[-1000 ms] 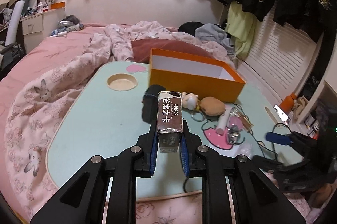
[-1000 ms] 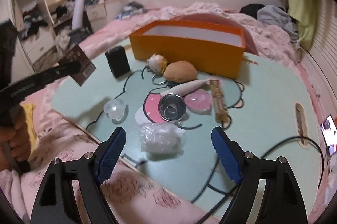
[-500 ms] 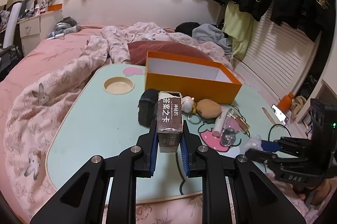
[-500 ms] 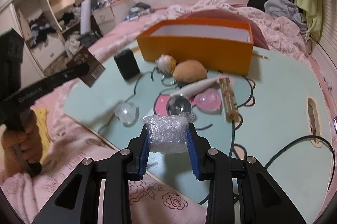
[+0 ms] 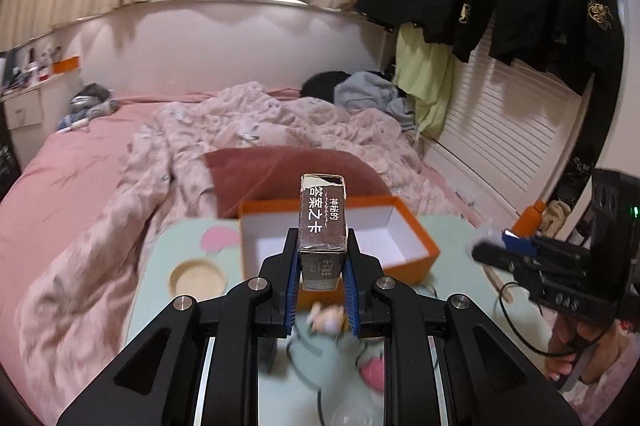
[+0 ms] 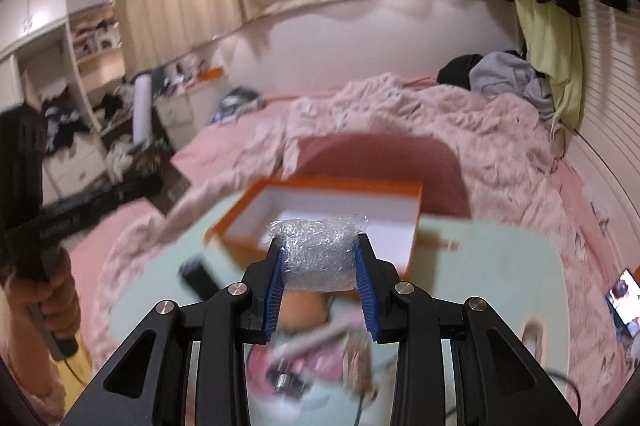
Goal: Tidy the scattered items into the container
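My left gripper (image 5: 322, 258) is shut on a small dark card box (image 5: 322, 218) with white Chinese lettering, held upright in the air in front of the open orange box (image 5: 416, 226). My right gripper (image 6: 320, 266) is shut on a wad of clear bubble wrap (image 6: 318, 254), also lifted, with the orange box (image 6: 360, 185) right behind it. Both views show the box's white inside bare. Below the grippers, blurred, lie small items on the mint table: a little plush charm (image 5: 326, 318), a tan plush (image 6: 304, 310) and pink pieces (image 6: 316, 362).
The mint lap table (image 5: 172, 250) rests on a pink bed with a rumpled quilt (image 5: 248, 129) and a dark red pillow (image 5: 280, 165) behind the box. A black cable (image 5: 516, 334) crosses the table's right side. A phone (image 6: 624, 294) lies at the far right.
Both grippers rose and moved forward toward the orange box, carrying their loads. The right gripper went from open over the bubble wrap to shut on it, then lifted it off the table.
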The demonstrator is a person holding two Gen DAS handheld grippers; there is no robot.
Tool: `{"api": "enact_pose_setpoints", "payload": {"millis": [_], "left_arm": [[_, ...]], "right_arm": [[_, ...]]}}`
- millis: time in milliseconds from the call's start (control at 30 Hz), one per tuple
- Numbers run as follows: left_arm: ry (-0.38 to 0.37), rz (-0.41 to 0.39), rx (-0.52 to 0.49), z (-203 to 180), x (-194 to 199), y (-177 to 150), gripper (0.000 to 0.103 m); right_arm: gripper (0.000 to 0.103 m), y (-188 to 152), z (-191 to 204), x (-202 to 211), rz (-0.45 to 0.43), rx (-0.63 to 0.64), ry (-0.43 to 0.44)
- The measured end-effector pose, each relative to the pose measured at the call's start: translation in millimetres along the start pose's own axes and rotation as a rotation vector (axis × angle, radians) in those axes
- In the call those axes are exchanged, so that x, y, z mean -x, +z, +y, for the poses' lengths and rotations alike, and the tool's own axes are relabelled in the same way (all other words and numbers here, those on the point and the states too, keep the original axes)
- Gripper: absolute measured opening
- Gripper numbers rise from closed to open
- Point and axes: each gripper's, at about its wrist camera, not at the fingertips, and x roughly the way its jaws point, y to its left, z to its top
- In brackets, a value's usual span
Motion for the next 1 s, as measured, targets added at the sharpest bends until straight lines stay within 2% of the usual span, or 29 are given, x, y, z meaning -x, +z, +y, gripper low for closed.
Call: {"api": "enact_pose_setpoints", "payload": {"millis": [167,267,400,467,533,633,733,767,900,1000], "left_arm": [[0.013,0.082,-0.001,4.4,-59.4,23.1,0.02],[0.022,0.144,-0.003,3.7,-94.1,23.8,0.02],[0.056,0.21,-0.023,-3.2,-126.8,19.3,0.021],[0.052,0.235,-0.017,-5.1,-135.1,18.2,0.024],[0.058,0.27,-0.009,-5.6,-140.6,17.0,0.029],[0.077,0.254,-0.02,-5.5,-132.2,16.1,0.03],[0.087,0.216,-0.033,-4.5,-112.9,15.6,0.045],[0.083,0.197,-0.032,-3.7,-104.5,15.1,0.047],[0.044,0.127,-0.033,-5.7,-58.3,5.5,0.047],[0.036,0.106,-0.062,-11.0,-27.2,-10.5,0.048]], "right_arm": [[0.032,24.9,-28.1,-51.6,0.043,-0.015,-0.052],[0.032,28.2,-38.0,-77.9,0.104,-0.059,-0.029],[0.033,27.3,-40.3,-104.3,0.148,-0.08,-0.063],[0.037,27.7,-40.1,-113.2,0.164,-0.09,-0.085],[0.05,29.8,-41.3,-114.5,0.153,-0.1,-0.106],[0.061,29.4,-39.2,-100.4,0.104,-0.1,-0.112],[0.064,26.5,-32.5,-80.8,0.076,-0.079,-0.103],[0.064,23.3,-28.3,-71.7,0.072,-0.067,-0.094],[0.065,2.2,-8.5,-36.6,0.063,0.014,-0.092],[0.066,-23.8,2.0,-12.8,0.069,0.069,-0.096]]}}
